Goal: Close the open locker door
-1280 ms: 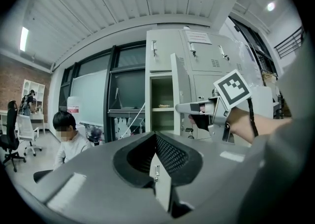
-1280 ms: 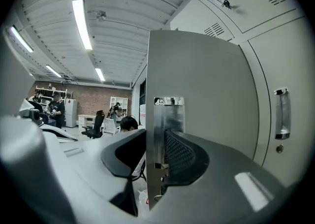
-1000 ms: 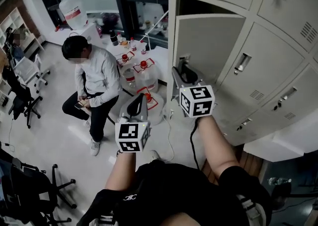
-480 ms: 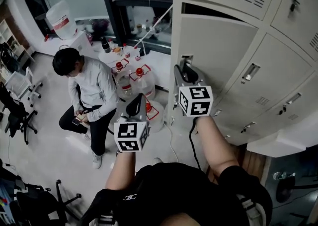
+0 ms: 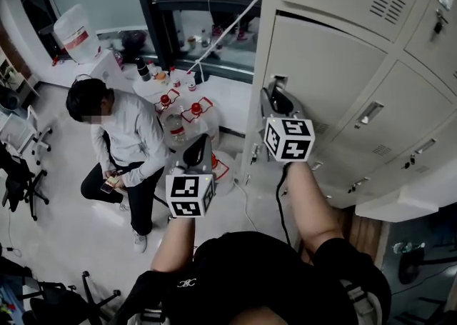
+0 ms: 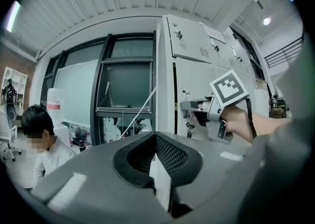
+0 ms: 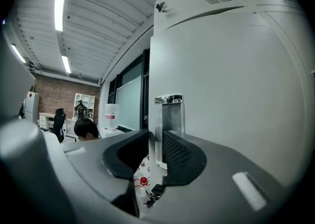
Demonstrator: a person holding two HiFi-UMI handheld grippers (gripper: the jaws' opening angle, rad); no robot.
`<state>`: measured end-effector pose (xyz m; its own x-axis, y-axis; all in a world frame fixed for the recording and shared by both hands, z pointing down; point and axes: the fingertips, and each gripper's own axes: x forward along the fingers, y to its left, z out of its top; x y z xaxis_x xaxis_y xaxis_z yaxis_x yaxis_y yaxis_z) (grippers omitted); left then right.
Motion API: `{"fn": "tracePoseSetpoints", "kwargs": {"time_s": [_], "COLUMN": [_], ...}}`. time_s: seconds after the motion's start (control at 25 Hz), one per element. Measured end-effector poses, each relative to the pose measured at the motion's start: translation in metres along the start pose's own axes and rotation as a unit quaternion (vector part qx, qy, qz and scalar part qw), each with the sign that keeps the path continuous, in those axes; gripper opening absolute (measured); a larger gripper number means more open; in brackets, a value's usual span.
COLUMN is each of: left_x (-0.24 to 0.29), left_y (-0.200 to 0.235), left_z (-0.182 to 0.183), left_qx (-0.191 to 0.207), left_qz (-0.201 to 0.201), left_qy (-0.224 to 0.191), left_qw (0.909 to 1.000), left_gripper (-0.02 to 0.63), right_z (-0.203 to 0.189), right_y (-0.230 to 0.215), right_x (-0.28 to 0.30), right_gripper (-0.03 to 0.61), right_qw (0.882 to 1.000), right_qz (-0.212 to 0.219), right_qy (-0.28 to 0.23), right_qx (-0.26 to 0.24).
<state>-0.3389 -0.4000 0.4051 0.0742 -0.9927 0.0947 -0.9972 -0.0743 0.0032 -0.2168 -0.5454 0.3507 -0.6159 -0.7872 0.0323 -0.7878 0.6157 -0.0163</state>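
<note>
The beige locker door (image 5: 328,66) stands almost flush with its frame, with only a thin dark gap along its top. My right gripper (image 5: 275,98) is at the chrome handle (image 5: 277,86) on the door's left edge. In the right gripper view, the handle (image 7: 170,119) and that edge show in the narrow gap of the right gripper (image 7: 155,149). Its jaws have just been closing, and I see no pad pressing on the door (image 7: 231,95). My left gripper (image 5: 198,146) hangs in the air left of the lockers, shut and empty; in its own view the left gripper (image 6: 156,161) has its pads together.
A person (image 5: 118,138) sits on the floor at the left, beside red-capped water jugs (image 5: 189,120). Office chairs (image 5: 21,181) stand at the far left. More closed lockers (image 5: 400,138) fill the right. A large water bottle (image 5: 71,34) stands at the back.
The door has swung from ajar to nearly flush, and its top gap has narrowed. The right gripper followed the handle toward the lockers; the left gripper drifted the same way, still shut.
</note>
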Motion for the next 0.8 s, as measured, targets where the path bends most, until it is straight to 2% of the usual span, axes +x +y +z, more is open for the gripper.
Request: {"fn": "tracePoseSetpoints", "kwargs": {"time_s": [0.2, 0.56, 0.8], "left_x": [0.012, 0.023, 0.023], "left_y": [0.008, 0.015, 0.015], "left_z": [0.000, -0.004, -0.003], "left_qx": [-0.001, 0.001, 0.002], "left_qz": [-0.014, -0.027, -0.029], "left_qy": [0.002, 0.006, 0.004], "left_qw": [0.9999, 0.9996, 0.9996], "left_gripper": [0.000, 0.001, 0.000], "right_z": [-0.001, 0.000, 0.000], "right_y": [-0.012, -0.028, -0.026], "right_x": [0.014, 0.031, 0.032], "right_gripper": [0.080, 0.061, 0.060], "right_qw": [1.000, 0.999, 0.998], "right_qz": [-0.028, -0.045, -0.053], "right_qy": [0.010, 0.007, 0.004], "right_qx": [0.006, 0.021, -0.015]}}
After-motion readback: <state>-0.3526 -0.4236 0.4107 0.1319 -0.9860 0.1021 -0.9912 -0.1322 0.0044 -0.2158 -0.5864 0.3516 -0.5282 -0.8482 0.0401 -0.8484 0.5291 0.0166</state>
